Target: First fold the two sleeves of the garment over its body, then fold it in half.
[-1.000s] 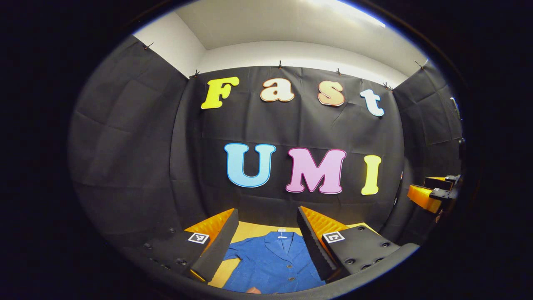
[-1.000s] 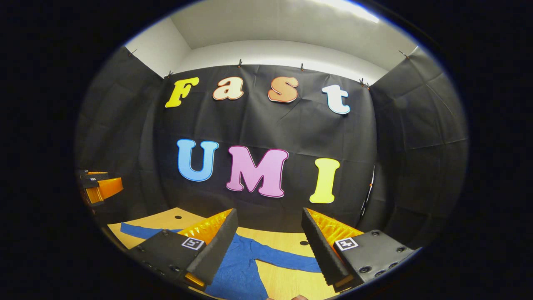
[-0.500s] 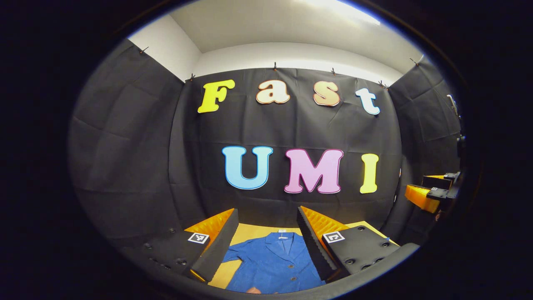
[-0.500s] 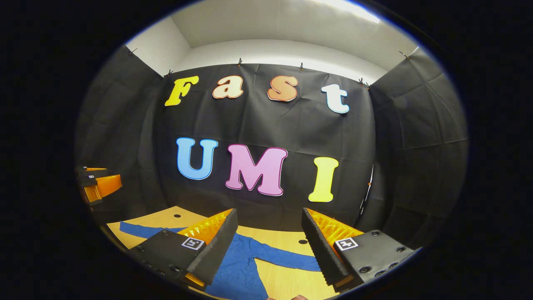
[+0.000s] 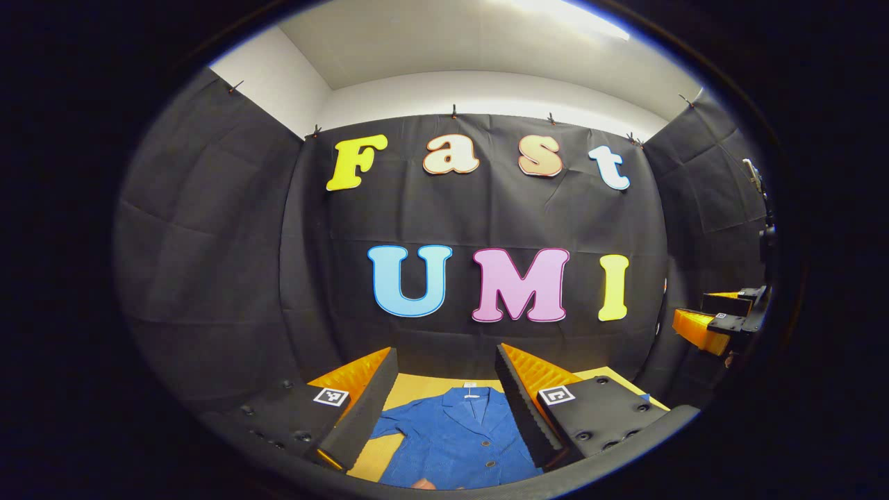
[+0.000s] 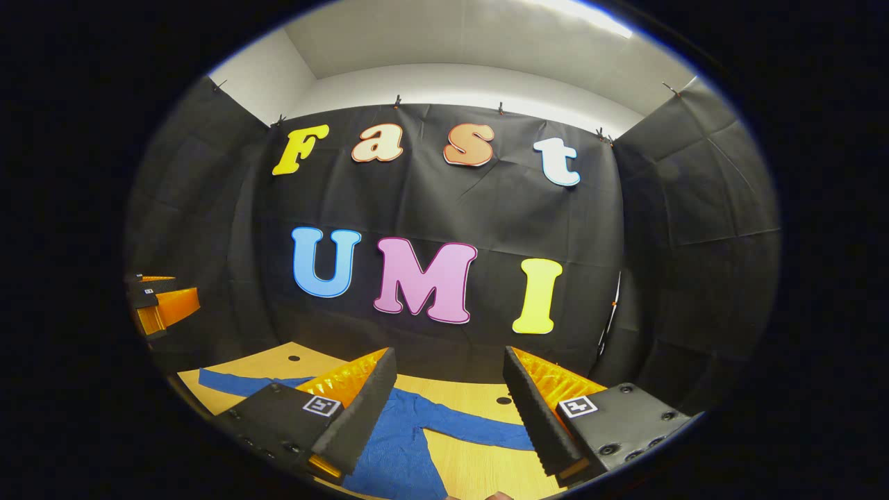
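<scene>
The blue button-front jacket (image 5: 455,441) lay flat on the wooden table (image 6: 479,472), sleeves spread. The left gripper (image 5: 444,389) and right gripper (image 6: 450,392) hovered above it, jaws wide, holding nothing.

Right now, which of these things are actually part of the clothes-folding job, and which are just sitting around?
Part of the job:
- blue jacket, lying flat, sleeves spread out, not yet folded
- left gripper, open above it
- right gripper, open above one sleeve

Just there:
- wooden table under the jacket
- black cloth wall of the booth
</scene>
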`<action>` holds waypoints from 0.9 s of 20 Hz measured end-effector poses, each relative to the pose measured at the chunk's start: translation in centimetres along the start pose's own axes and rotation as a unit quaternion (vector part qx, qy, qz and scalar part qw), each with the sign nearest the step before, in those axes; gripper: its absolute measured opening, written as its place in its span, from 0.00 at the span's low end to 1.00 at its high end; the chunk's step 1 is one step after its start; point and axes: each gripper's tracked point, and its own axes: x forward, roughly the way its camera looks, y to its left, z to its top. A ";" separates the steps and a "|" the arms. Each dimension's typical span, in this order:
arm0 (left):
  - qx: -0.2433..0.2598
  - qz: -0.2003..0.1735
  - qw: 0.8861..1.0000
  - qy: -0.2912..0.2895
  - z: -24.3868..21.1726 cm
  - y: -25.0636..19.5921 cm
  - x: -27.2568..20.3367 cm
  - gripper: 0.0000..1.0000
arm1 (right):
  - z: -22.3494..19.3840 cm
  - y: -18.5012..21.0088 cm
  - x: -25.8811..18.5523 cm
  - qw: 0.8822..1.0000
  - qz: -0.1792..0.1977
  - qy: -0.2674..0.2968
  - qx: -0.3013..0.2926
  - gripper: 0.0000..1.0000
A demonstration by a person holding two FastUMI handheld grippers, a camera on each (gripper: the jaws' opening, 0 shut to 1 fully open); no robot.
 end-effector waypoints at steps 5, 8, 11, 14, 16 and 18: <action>-0.004 0.000 1.000 0.002 -0.1 0.1 0.1 0.82 | -0.2 -0.4 0.1 1.000 -0.004 0.001 -0.002 0.97; -0.006 0.000 1.000 0.003 -0.2 0.1 0.1 0.82 | -0.2 -0.9 0.5 1.000 -0.009 0.002 -0.003 0.98; -0.002 0.000 1.000 0.004 -0.3 0.2 0.2 0.82 | -0.5 -1.7 0.8 1.000 -0.016 0.007 0.001 0.93; -0.003 -0.001 1.000 0.004 -0.5 0.2 0.3 0.81 | -1.1 -3.0 1.3 0.999 -0.030 0.014 0.001 0.93; -0.006 -0.003 1.000 0.004 -0.7 0.2 0.5 0.81 | -1.6 -4.0 1.6 0.999 -0.038 0.019 0.005 0.92; -0.012 -0.004 1.000 0.011 -1.4 0.0 1.0 0.81 | -2.6 -5.0 1.9 0.998 -0.045 0.029 0.013 0.97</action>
